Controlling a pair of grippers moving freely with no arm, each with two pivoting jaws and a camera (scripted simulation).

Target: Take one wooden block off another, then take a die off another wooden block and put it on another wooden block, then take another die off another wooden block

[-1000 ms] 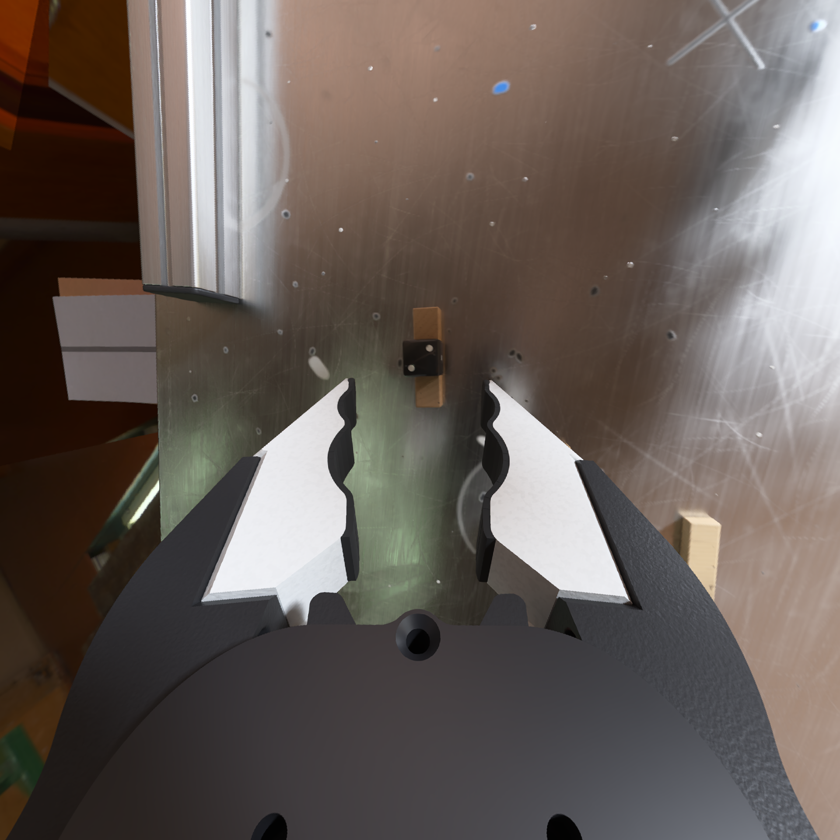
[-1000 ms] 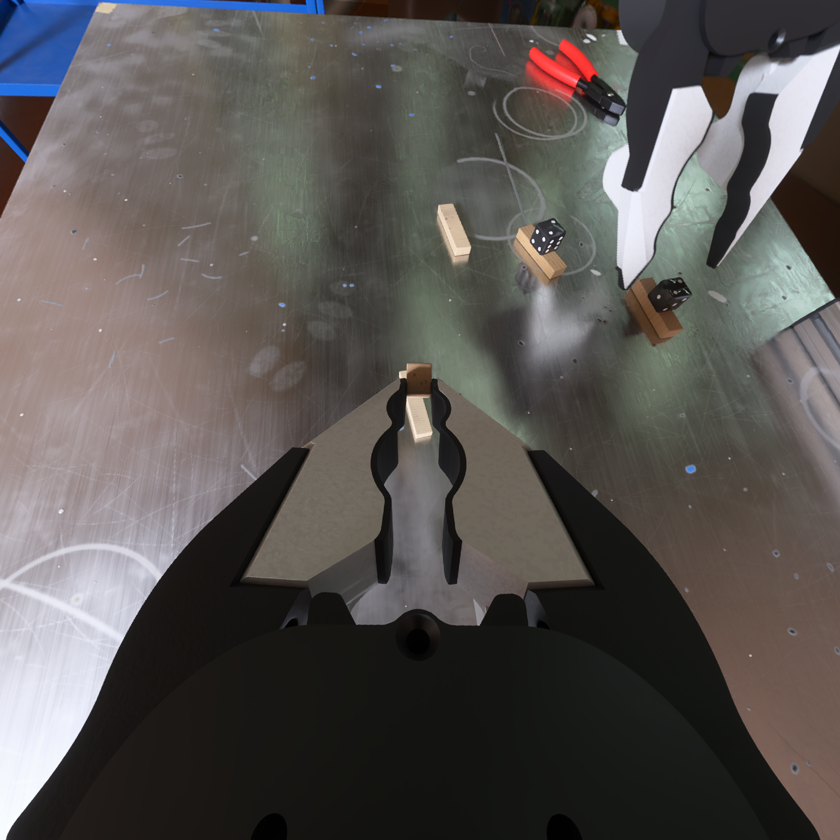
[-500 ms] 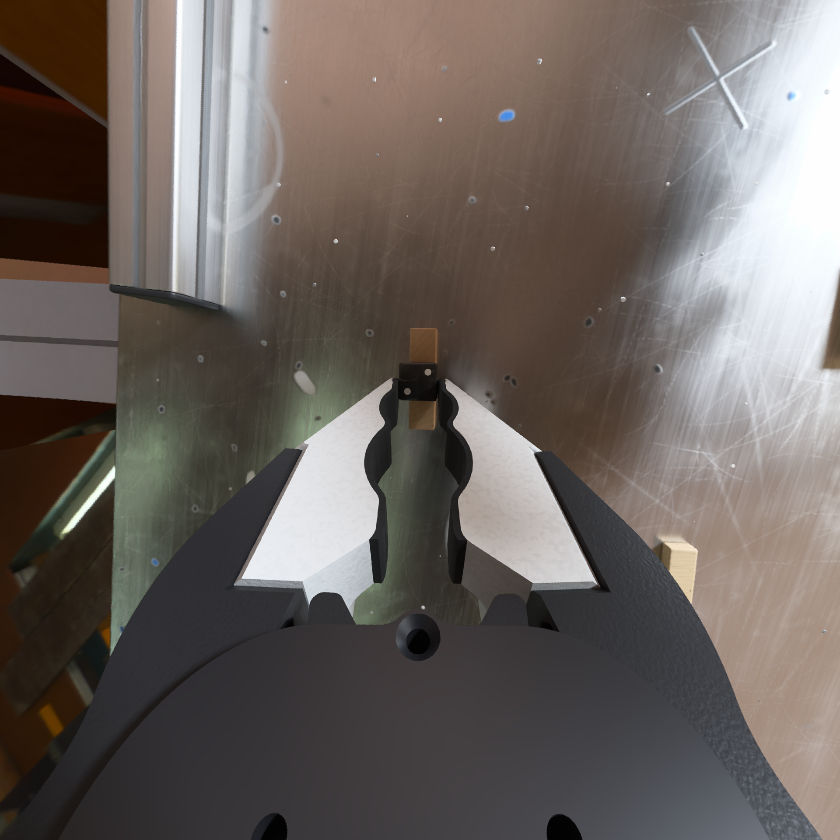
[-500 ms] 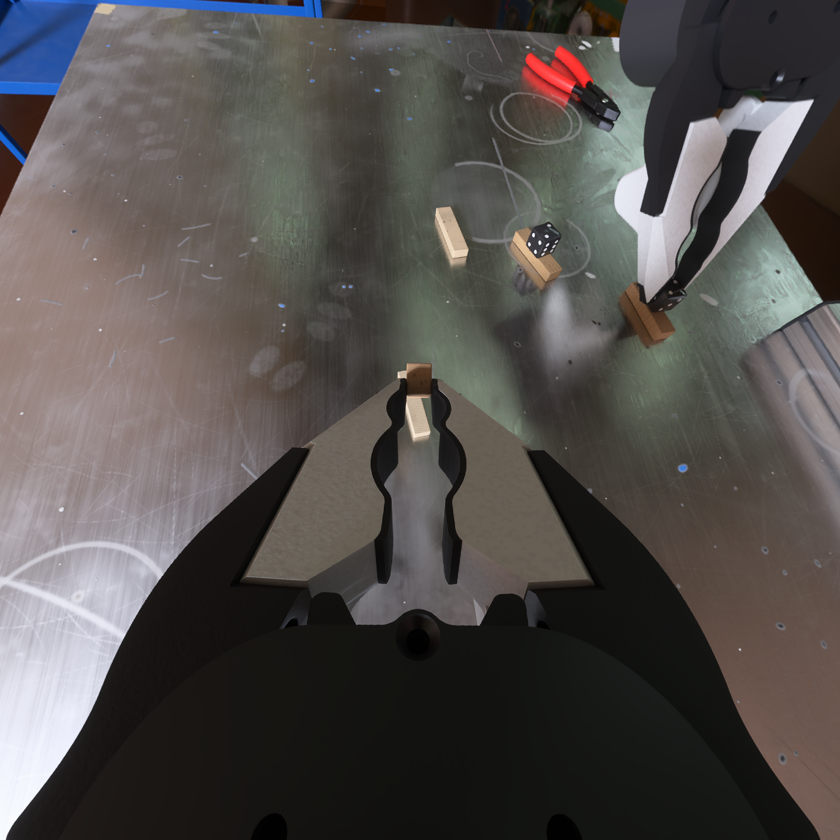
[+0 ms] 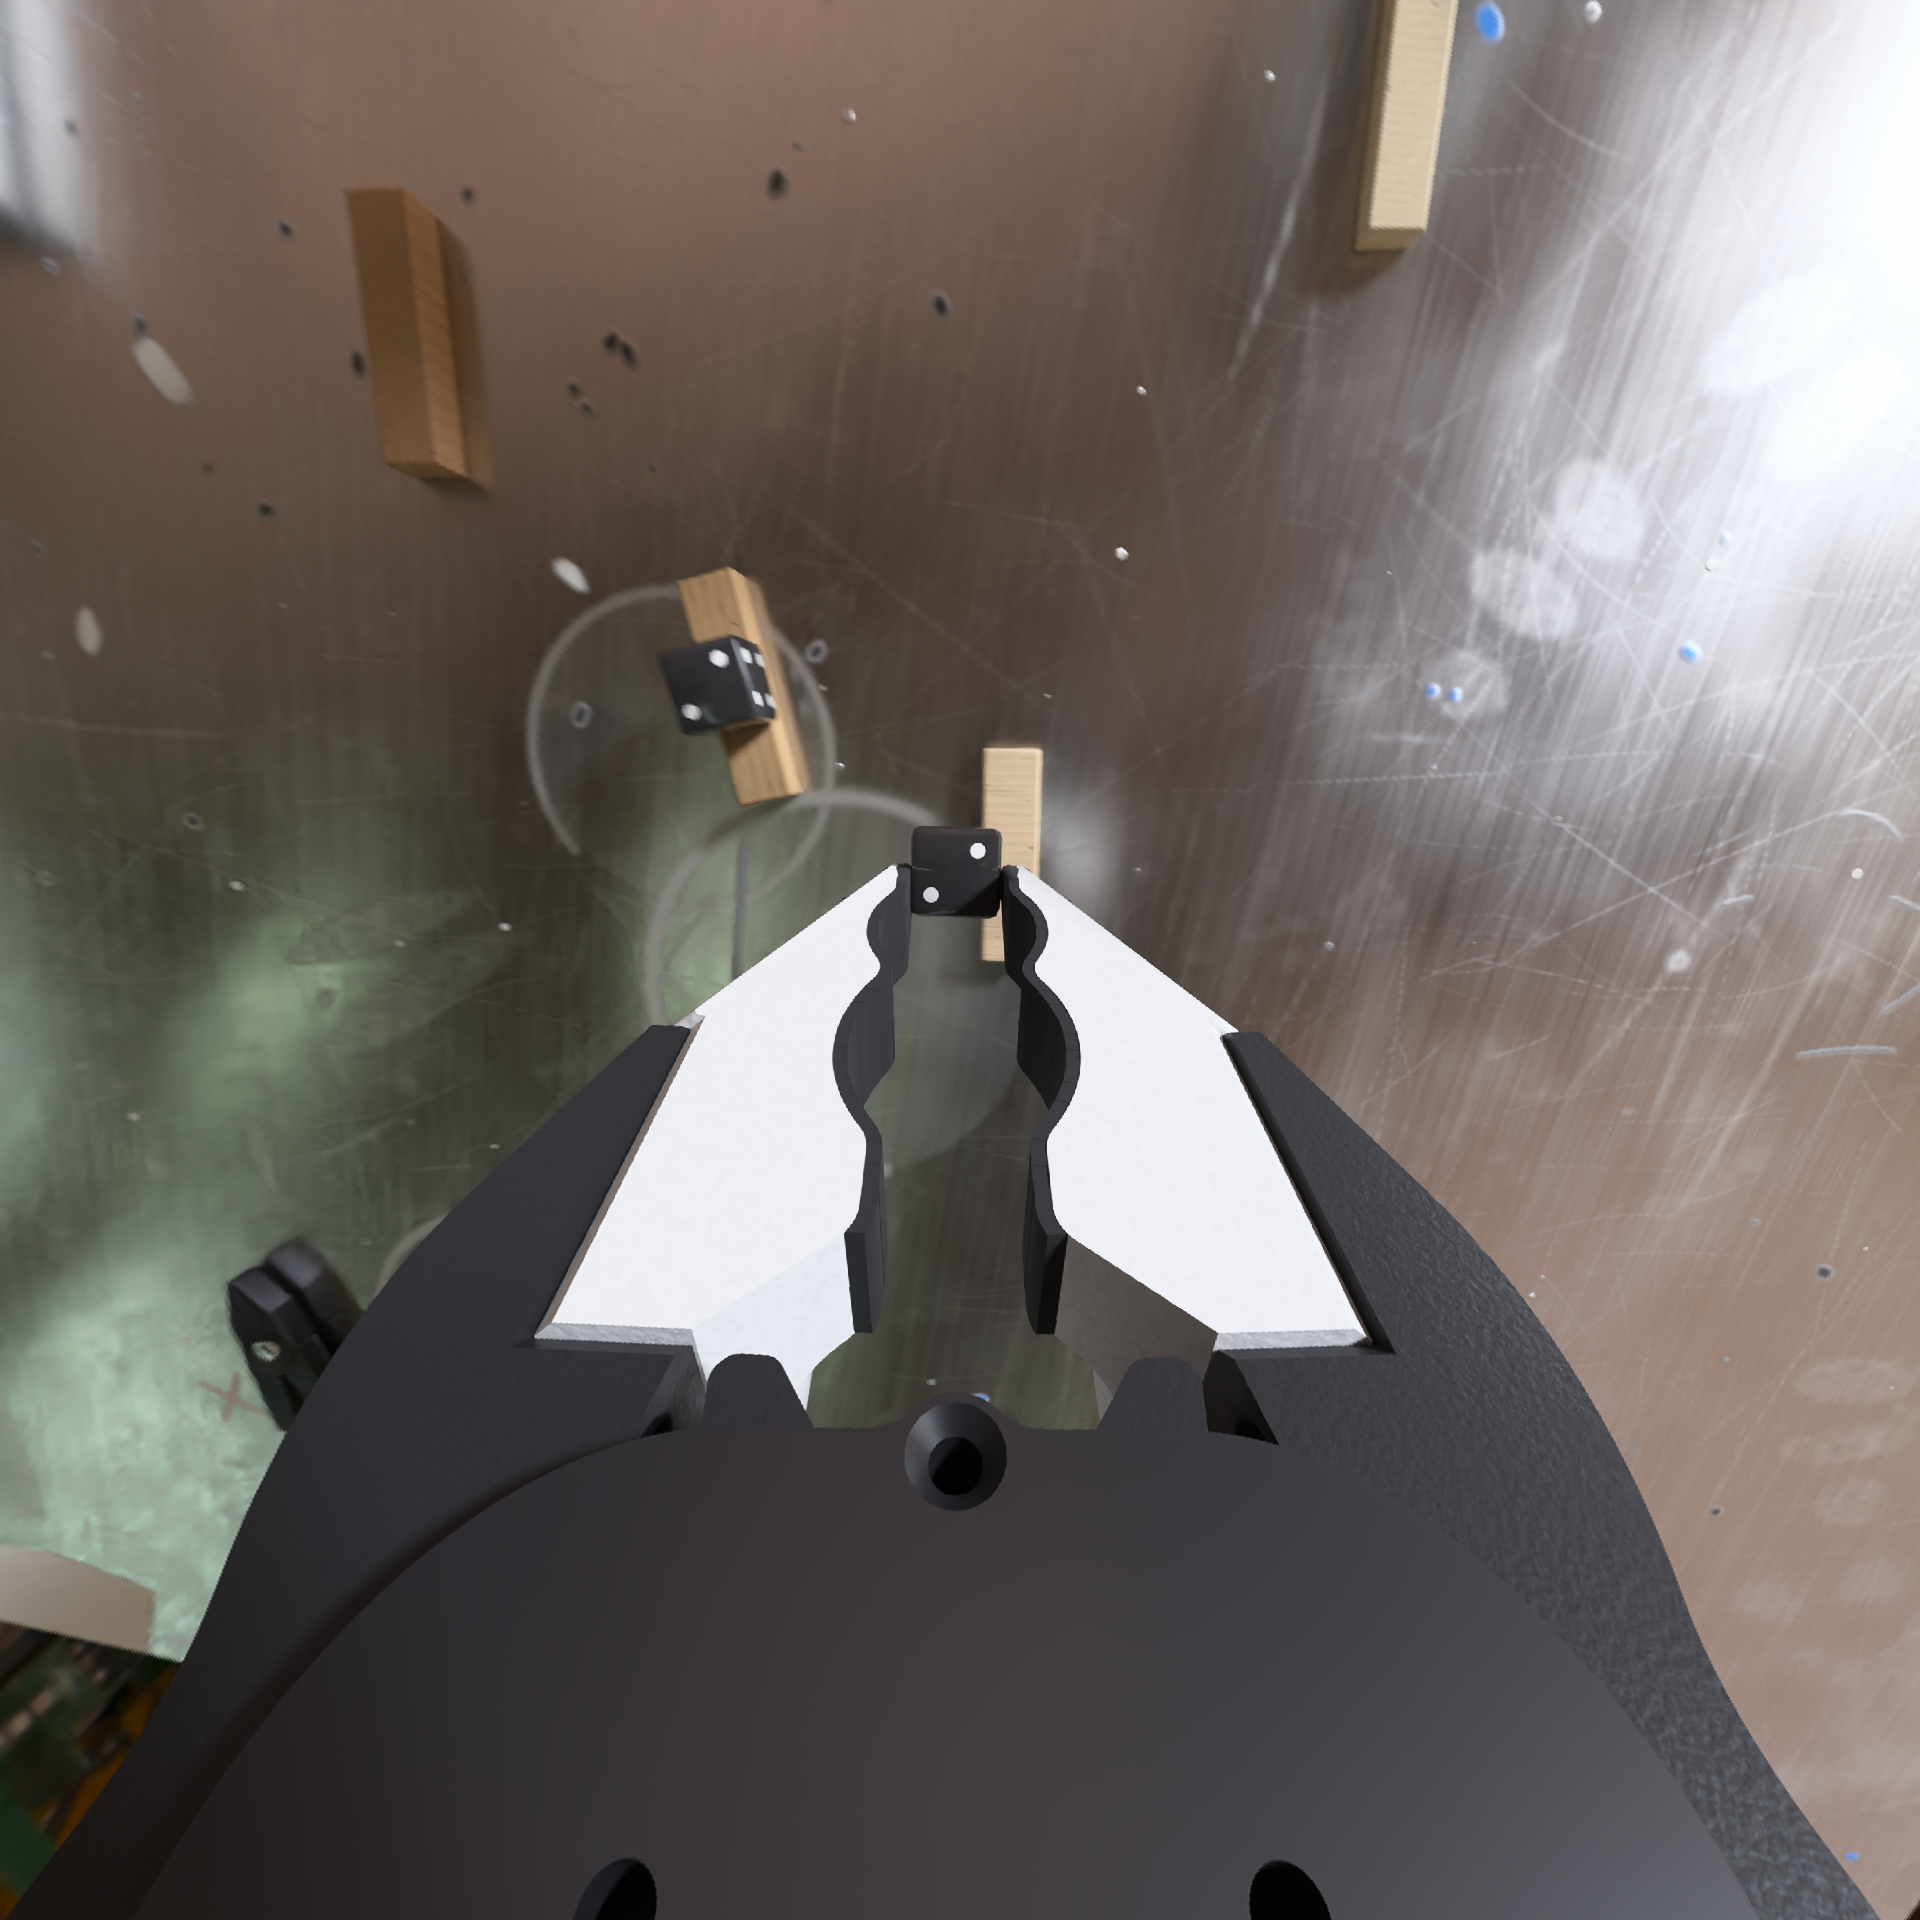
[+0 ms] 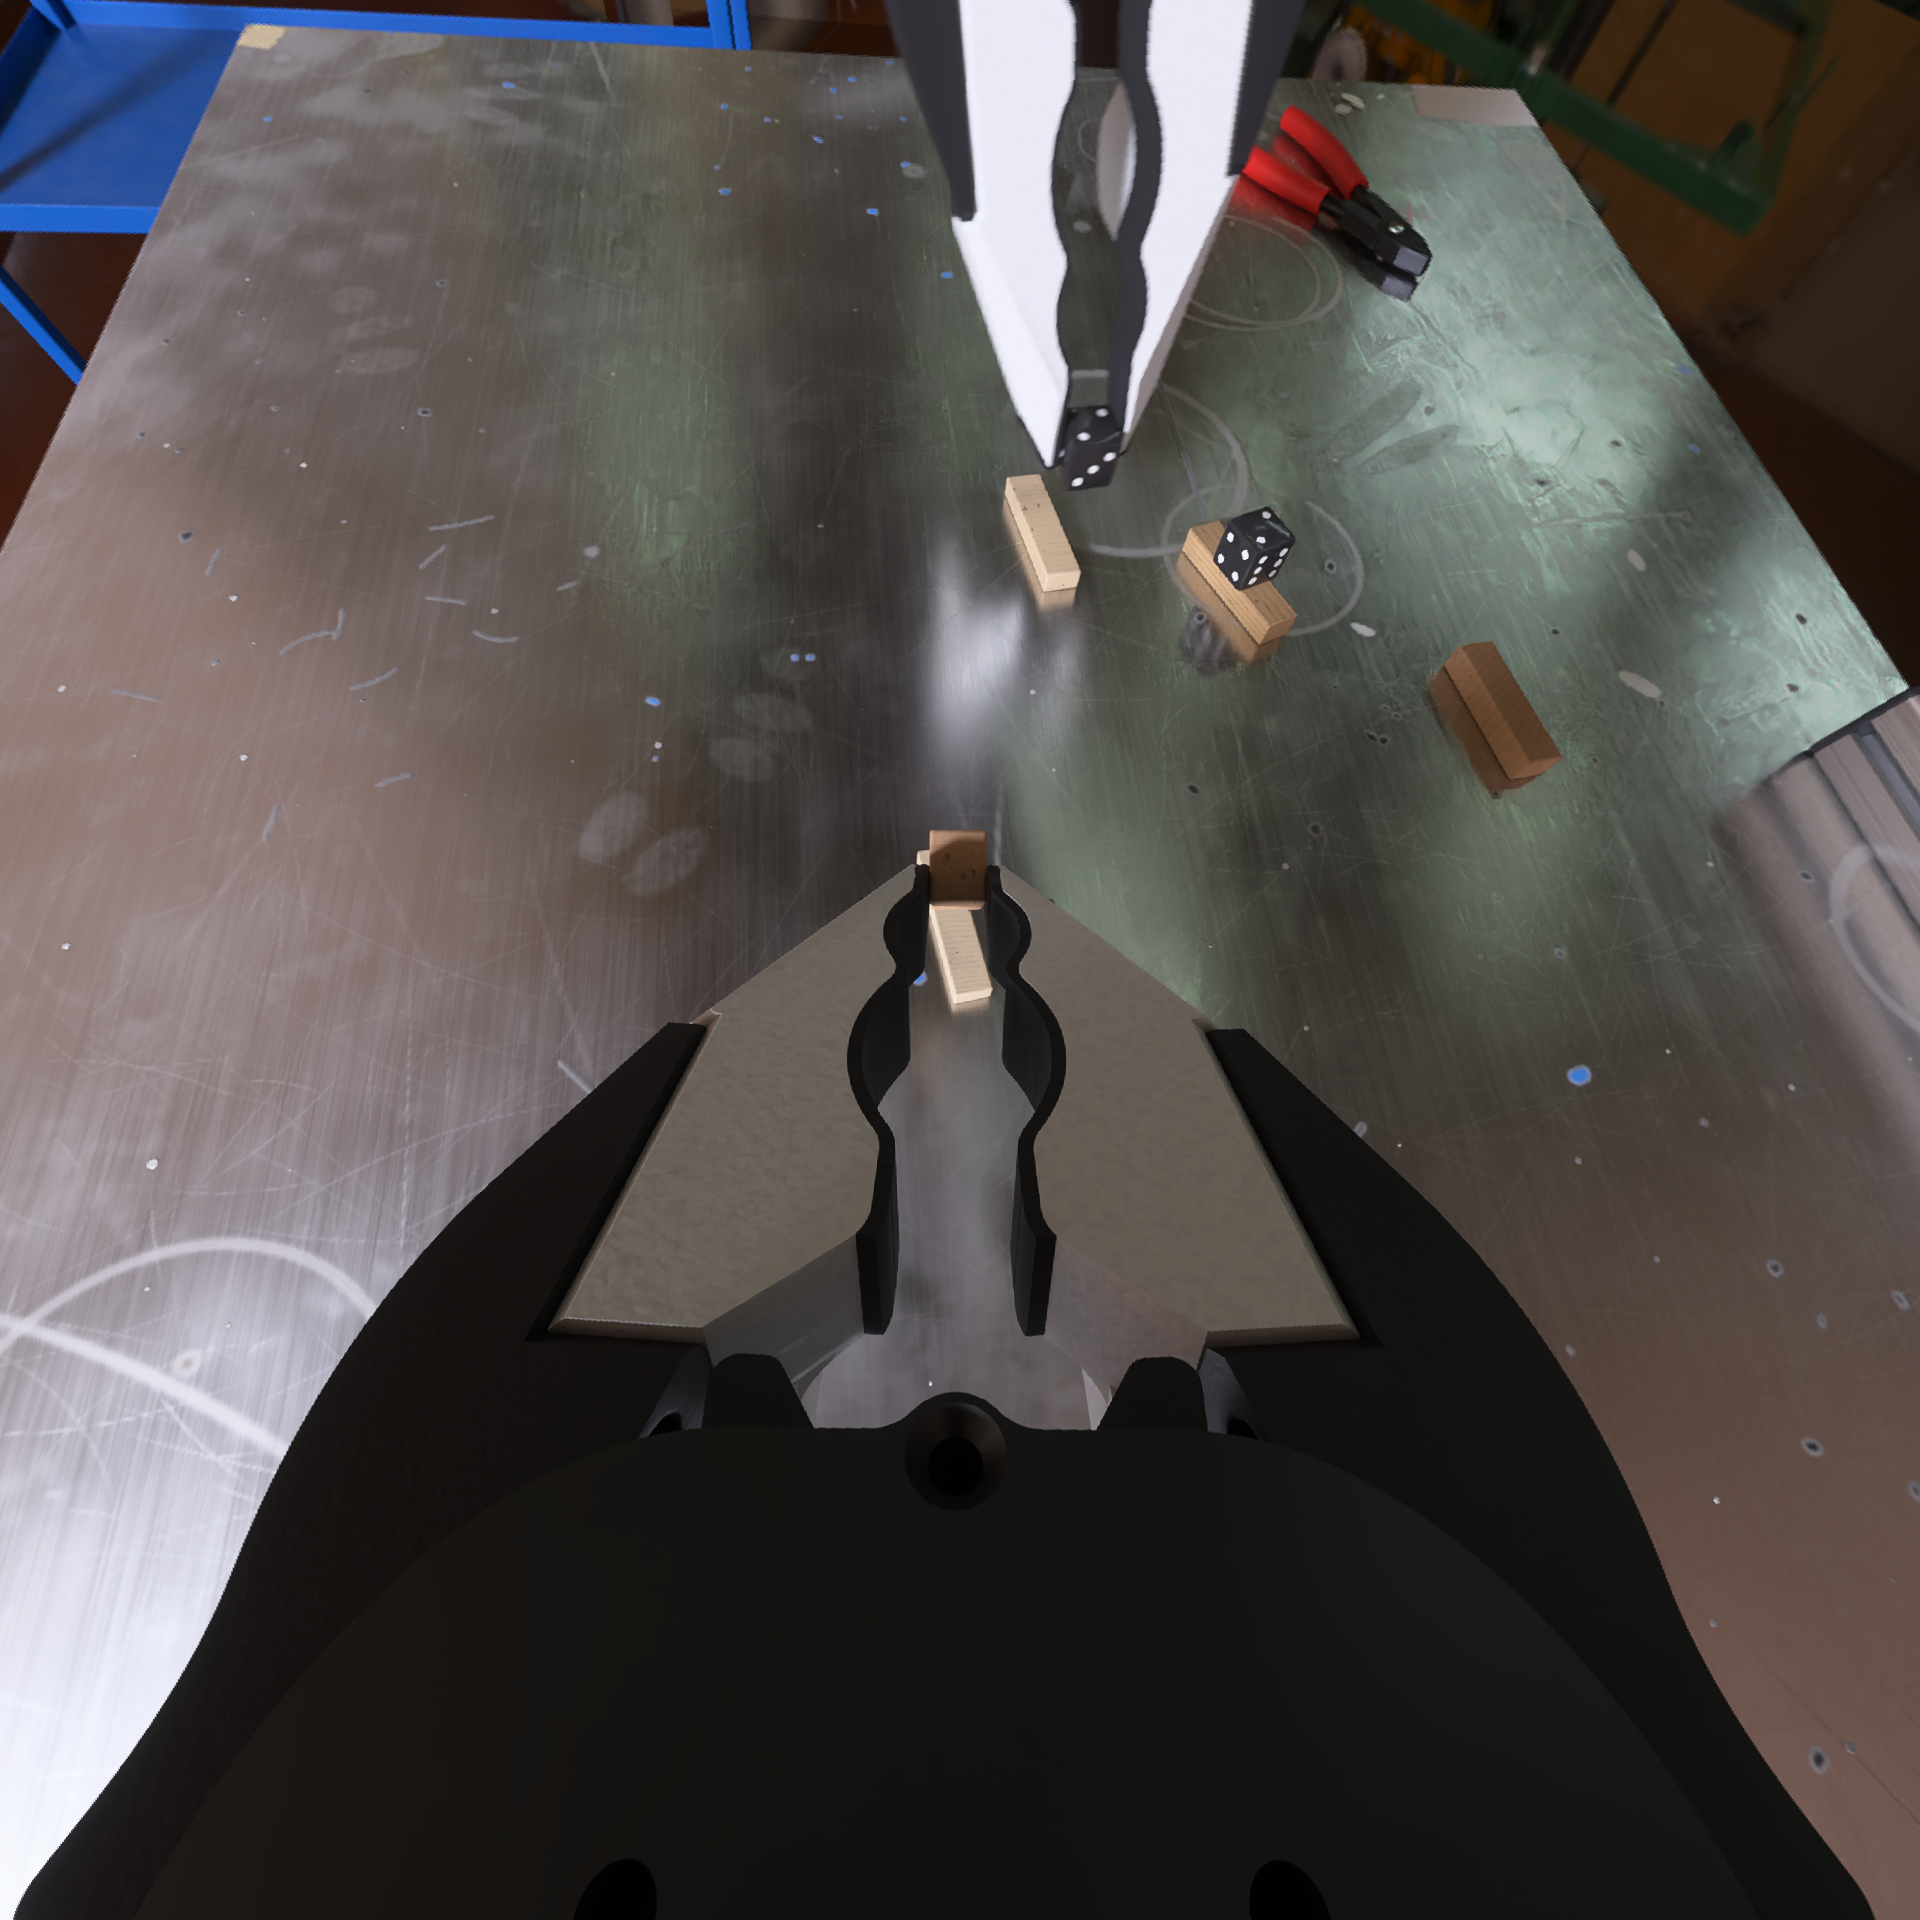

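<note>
Left wrist view: the left claw (image 5: 956, 881) is clenched on a black die (image 5: 954, 871), pinched between its 2 fingertips above the scratched metal worktop (image 5: 1351, 935). Directly beyond the tips lies a pale wooden block (image 5: 1011, 800), flat on the worktop with nothing on it; the held die overlaps it in this view, though whether it touches it I cannot tell. To the left sits a tan block (image 5: 743, 686) with a second black die (image 5: 720, 684) resting on top. Farther left is a bare brown block (image 5: 416, 332), and near the top right edge a long pale block (image 5: 1403, 125) lies alone. The black tip of a pair of pliers (image 5: 281, 1330) shows at the lower left.

In the right wrist view, the right claw (image 6: 956, 878) is clenched on a small wooden block (image 6: 957, 864), gripped at the fingertips and raised off another pale block (image 6: 961, 961) that lies on the worktop (image 6: 416, 727) just beneath it. Farther off, the left claw (image 6: 1091, 447) hangs point-down with the die (image 6: 1089, 452) in its tips, just above and beside the far end of the pale wooden block (image 6: 1041, 532). To the right stand the tan block (image 6: 1236, 603) bearing the second die (image 6: 1254, 548), and the bare brown block (image 6: 1493, 717), well apart. Red-handled pliers (image 6: 1340, 203) lie near the far edge, and a blue frame (image 6: 62, 125) stands off the far left corner.
</note>
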